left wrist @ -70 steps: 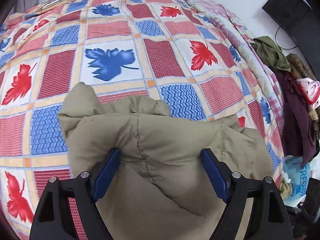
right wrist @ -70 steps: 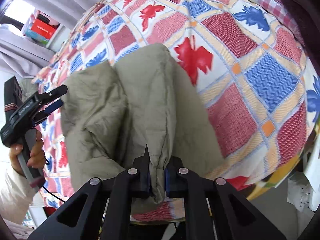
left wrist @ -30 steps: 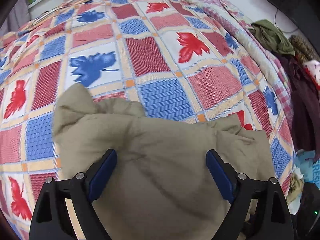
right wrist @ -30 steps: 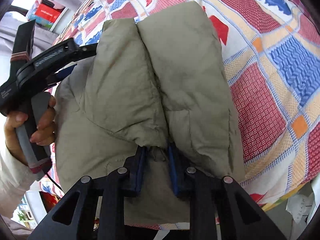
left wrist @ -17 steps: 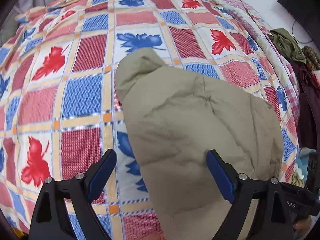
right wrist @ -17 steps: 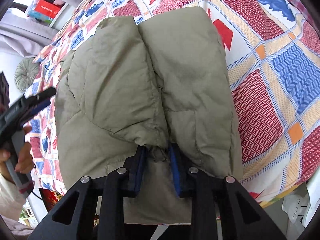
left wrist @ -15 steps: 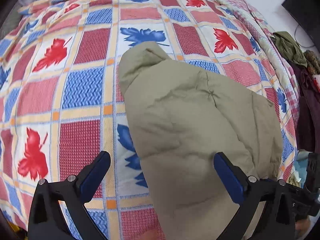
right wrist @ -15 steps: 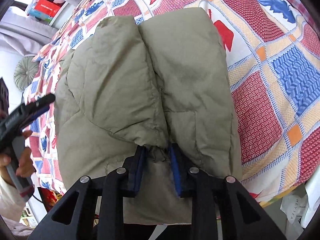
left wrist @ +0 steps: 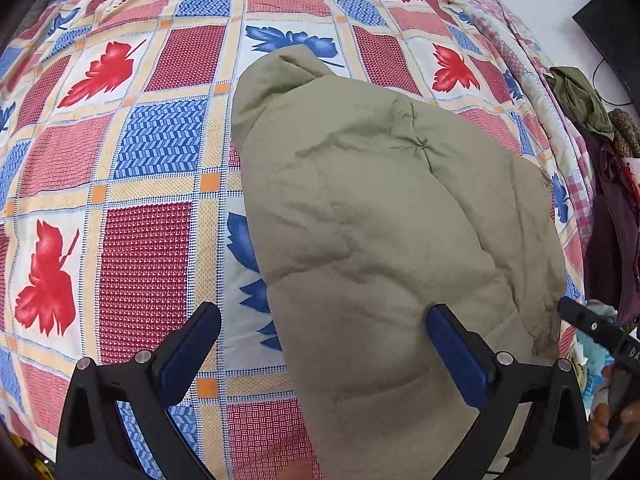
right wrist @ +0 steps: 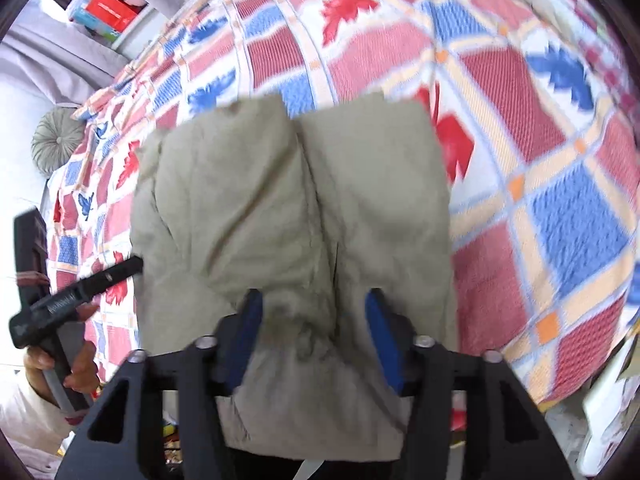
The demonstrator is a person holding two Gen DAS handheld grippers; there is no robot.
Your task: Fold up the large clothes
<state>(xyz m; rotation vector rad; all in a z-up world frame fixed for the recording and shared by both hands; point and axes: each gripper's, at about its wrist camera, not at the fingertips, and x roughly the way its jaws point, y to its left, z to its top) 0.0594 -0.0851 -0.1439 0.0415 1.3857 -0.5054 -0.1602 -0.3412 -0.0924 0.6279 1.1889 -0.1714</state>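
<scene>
A khaki padded jacket [left wrist: 384, 216] lies folded in a thick bundle on the leaf-patterned bedspread [left wrist: 144, 264]. My left gripper [left wrist: 322, 318] hovers wide open over the bundle's near left edge, with nothing pressed between its blue pads. In the right wrist view the jacket [right wrist: 288, 200] shows two padded halves side by side. My right gripper [right wrist: 314, 296] straddles the bunched fold at the near end. Its jaws are opening and the pads stand off the cloth. The left gripper [right wrist: 80, 292] shows at the jacket's left side, held in a hand.
Loose clothes [left wrist: 580, 96] and a dark maroon garment [left wrist: 616, 220] are heaped along the bed's right side, below a black screen [left wrist: 616, 20]. A round grey cushion [right wrist: 56, 144] and a red box [right wrist: 112, 12] sit beyond the far left. The bed edge drops off close by.
The right gripper's jaws have spread off the jacket fold they pinched, and that gripper has lifted. The left gripper has slid left off the bundle and opened wider.
</scene>
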